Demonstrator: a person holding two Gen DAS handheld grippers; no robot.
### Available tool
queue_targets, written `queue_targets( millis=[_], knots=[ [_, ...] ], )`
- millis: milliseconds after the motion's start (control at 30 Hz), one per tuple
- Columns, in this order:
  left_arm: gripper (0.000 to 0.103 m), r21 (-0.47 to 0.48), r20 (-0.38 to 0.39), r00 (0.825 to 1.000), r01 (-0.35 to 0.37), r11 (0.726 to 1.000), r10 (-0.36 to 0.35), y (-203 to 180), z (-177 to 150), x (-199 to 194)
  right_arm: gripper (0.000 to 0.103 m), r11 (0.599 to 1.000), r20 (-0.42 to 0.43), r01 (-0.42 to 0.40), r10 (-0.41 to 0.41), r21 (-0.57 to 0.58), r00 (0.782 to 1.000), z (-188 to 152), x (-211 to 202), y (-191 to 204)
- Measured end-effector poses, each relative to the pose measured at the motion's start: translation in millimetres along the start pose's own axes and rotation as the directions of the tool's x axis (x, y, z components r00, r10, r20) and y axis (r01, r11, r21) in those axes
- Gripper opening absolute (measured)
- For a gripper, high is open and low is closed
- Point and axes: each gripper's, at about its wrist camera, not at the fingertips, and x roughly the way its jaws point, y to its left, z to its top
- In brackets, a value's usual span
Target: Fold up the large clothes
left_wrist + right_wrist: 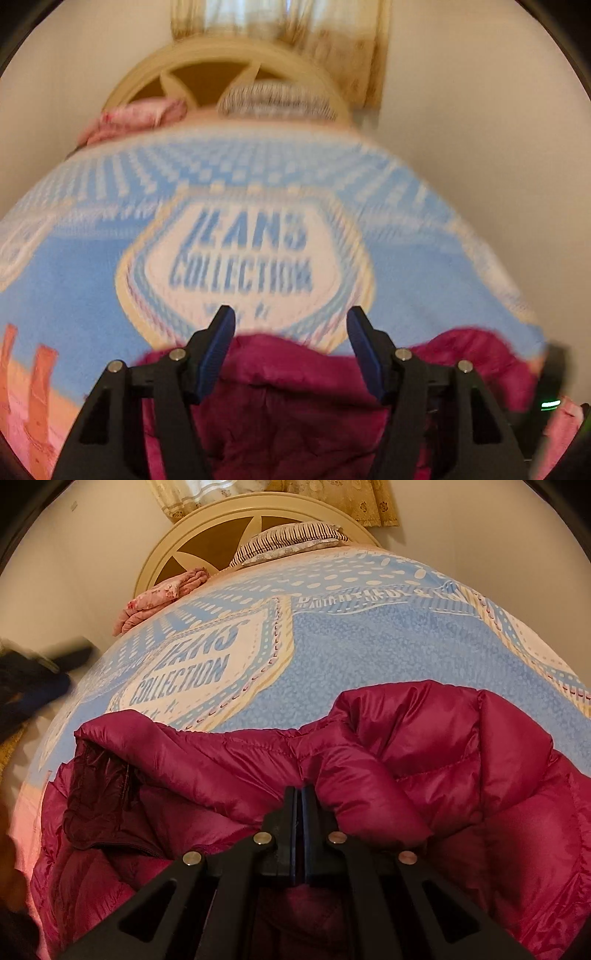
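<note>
Your right claw [298, 794], its jaws closed together, rests against the magenta puffer jacket [424, 775] spread across the blue printed bedspread [351, 646]. A striped pillow [288, 541] and folded pink cloth [162, 594] lie near the cream headboard [184, 539].

Puffer jacket [424, 760]: deep magenta with a glossy sheen and stitched quilting lines; its inner lining [99, 797] is a darker maroon. Bedspread [351, 653]: light blue with white dots and dashes, bearing a white badge edged in cream, lettered "JEANS COLLECTION" in blue; an orange and pink band runs along one edge. Pillow [288, 541]: white with dark narrow stripes. Folded cloth [162, 594]: pink, with a floral print. Headboard [207, 528]: cream frame over brown panels. Curtain [351, 498]: beige-gold, flowered. Left gripper [291, 325]: black with blue pads [218, 350]. Right gripper [298, 794]: black.
</note>
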Motion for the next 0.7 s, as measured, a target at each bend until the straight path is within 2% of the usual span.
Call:
queue_targets(
  millis=[100, 133, 167, 200, 233, 333, 433, 500, 567, 667, 700],
  knots=[
    [0.059, -0.046, -0.116, 0.99, -0.085, 0.995, 0.08, 22.8, -28.7, 29.0, 0.0, 1.0, 0.001, -0.014, 0.014, 0.01, 1.0, -0.5, -0.3, -1.2],
    [0.063, -0.088, -0.157, 0.986, -0.072, 0.993, 0.058, 35.9, -43.6, 35.6, 0.0, 1.0, 0.002, -0.021, 0.021, 0.014, 1.0, -0.7, -0.4, -1.8],
    [0.063, -0.13, -0.133, 0.991, -0.038, 0.991, 0.02, 42.2, -54.0, 33.7, 0.0, 0.999, 0.002, -0.027, 0.027, 0.017, 1.0, -0.9, -0.3, -2.2],
    [0.063, -0.131, -0.087, 0.996, -0.034, 0.991, 0.022, 40.4, -60.4, 29.0, 0.0, 0.999, 0.002, -0.032, 0.032, 0.021, 0.999, -1.0, -0.5, -2.7],
    [0.063, -0.114, -0.075, 0.997, -0.046, 0.992, 0.037, 36.8, -64.2, 28.2, 0.0, 0.999, 0.002, -0.034, 0.034, 0.023, 0.999, -1.0, -0.2, -3.5],
    [0.066, -0.067, -0.089, 0.992, -0.098, 0.993, 0.092, 26.9, -60.1, 36.6, 0.0, 0.999, -0.009, -0.034, 0.034, 0.027, 0.999, 0.8, 0.0, -4.0],
    [0.066, -0.076, -0.08, 0.994, -0.085, 0.994, 0.079, 27.2, -60.0, 37.2, 0.0, 0.994, -0.02, -0.066, 0.068, 0.09, 0.997, 6.2, -14.2, -14.5],
    [0.066, -0.075, -0.079, 0.994, -0.085, 0.994, 0.079, 25.6, -59.2, 38.3, 0.0, 0.997, 0.052, 0.004, -0.008, 0.076, 0.999, 9.7, -35.1, -14.3],
    [0.066, -0.065, -0.078, 0.993, -0.095, 0.993, 0.09, 22.4, -60.2, 38.4, 0.001, 0.997, 0.082, 0.076, -0.077, 0.015, 0.994, 12.4, -40.2, -7.2],
    [0.067, -0.062, -0.076, 0.993, -0.096, 0.993, 0.091, 22.9, -62.4, 34.7, 0.001, 0.988, -0.015, 0.143, -0.144, -0.058, 0.989, 4.6, -6.5, -4.0],
    [0.067, -0.059, -0.077, 0.993, -0.099, 0.993, 0.095, 22.2, -62.3, 35.2, 0.001, 0.984, 0.026, 0.161, -0.159, -0.079, 0.987, 1.8, -4.6, -0.9]
  ],
)
